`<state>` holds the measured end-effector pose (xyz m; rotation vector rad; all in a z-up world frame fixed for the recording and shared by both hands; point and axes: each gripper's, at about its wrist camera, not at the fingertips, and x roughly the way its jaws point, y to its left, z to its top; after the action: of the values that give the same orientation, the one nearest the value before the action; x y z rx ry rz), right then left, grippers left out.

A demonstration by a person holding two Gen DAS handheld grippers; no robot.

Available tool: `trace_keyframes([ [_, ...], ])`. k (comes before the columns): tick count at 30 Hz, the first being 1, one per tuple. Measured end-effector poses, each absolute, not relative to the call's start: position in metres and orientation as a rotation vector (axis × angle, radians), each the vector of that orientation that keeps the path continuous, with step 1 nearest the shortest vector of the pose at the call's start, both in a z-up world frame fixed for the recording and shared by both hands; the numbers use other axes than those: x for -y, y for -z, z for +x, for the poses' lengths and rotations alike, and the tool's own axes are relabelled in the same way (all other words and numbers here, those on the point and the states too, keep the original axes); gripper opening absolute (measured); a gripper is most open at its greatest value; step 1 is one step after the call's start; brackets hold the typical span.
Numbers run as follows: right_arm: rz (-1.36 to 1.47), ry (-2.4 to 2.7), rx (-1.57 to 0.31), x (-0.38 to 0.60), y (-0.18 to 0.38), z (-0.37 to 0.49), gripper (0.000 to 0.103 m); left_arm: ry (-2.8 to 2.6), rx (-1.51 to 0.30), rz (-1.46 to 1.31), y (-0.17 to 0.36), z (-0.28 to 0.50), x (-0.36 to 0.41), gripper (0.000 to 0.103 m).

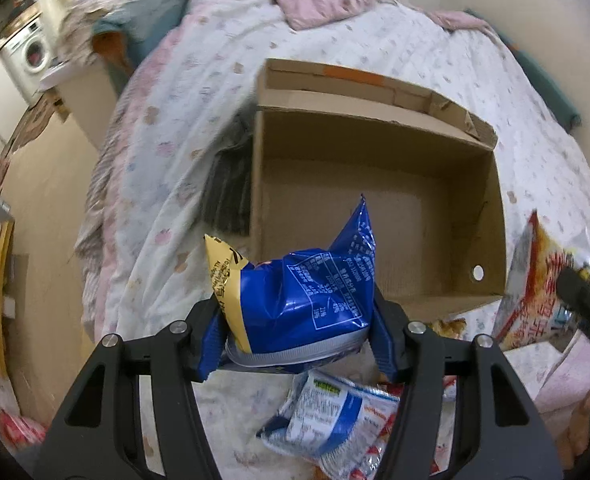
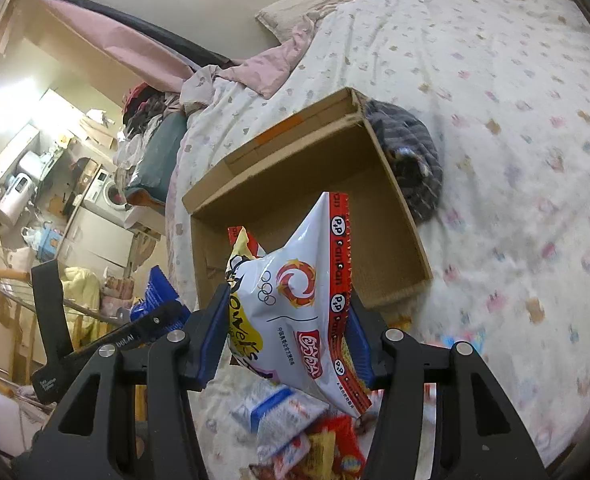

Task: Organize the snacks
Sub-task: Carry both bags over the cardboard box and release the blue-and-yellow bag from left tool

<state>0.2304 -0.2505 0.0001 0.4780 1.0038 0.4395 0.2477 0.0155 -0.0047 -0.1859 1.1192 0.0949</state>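
Observation:
An open, empty cardboard box (image 1: 491, 216) (image 2: 411, 236) lies on the bed. My left gripper (image 1: 299, 344) is shut on a blue and yellow snack bag (image 1: 307, 292), held above the bed just in front of the box's near wall. My right gripper (image 2: 285, 344) is shut on a white and red snack bag (image 2: 303, 312), also raised before the box. In the left wrist view that white and red snack bag (image 1: 535, 292) shows at the right edge. More snack packets (image 1: 331, 412) (image 2: 295, 428) lie on the bedsheet under both grippers.
A dark striped garment (image 2: 411, 160) (image 1: 227, 184) lies against the box's far side. Pink blanket (image 1: 315, 4) and pillow (image 2: 307, 4) sit at the head of the bed. Beyond the bed's edge are a washing machine (image 1: 31, 52), cabinets and clutter on the floor.

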Motion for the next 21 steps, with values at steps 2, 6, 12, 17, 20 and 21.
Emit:
trace_keyframes([
  [2, 0.454, -0.442, -0.998, 0.243, 0.002, 0.245, 0.055, -0.094, -1.12, -0.175, 0.008, 0.258, -0.015, 0.056],
  [6, 0.424, -0.436, -0.996, 0.23, 0.01, 0.271, 0.055, -0.076, -1.113, -0.143, 0.017, 0.276, -0.008, 0.057],
  [12, 0.376, -0.421, -0.971, 0.22, 0.03, 0.301, 0.055, -0.058, -1.093, -0.1, 0.033, 0.286, 0.002, 0.057],
  [17, 0.405, -0.43, -0.987, 0.22, 0.053, 0.311, 0.055, -0.08, -1.069, -0.063, 0.042, 0.289, 0.006, 0.056],
  [20, 0.394, -0.427, -1.011, 0.216, 0.062, 0.315, 0.055, -0.065, -1.07, -0.052, 0.046, 0.293, 0.008, 0.057],
  [21, 0.387, -0.426, -1.019, 0.215, 0.064, 0.316, 0.055, -0.063, -1.076, -0.053, 0.048, 0.293, 0.009, 0.057],
])
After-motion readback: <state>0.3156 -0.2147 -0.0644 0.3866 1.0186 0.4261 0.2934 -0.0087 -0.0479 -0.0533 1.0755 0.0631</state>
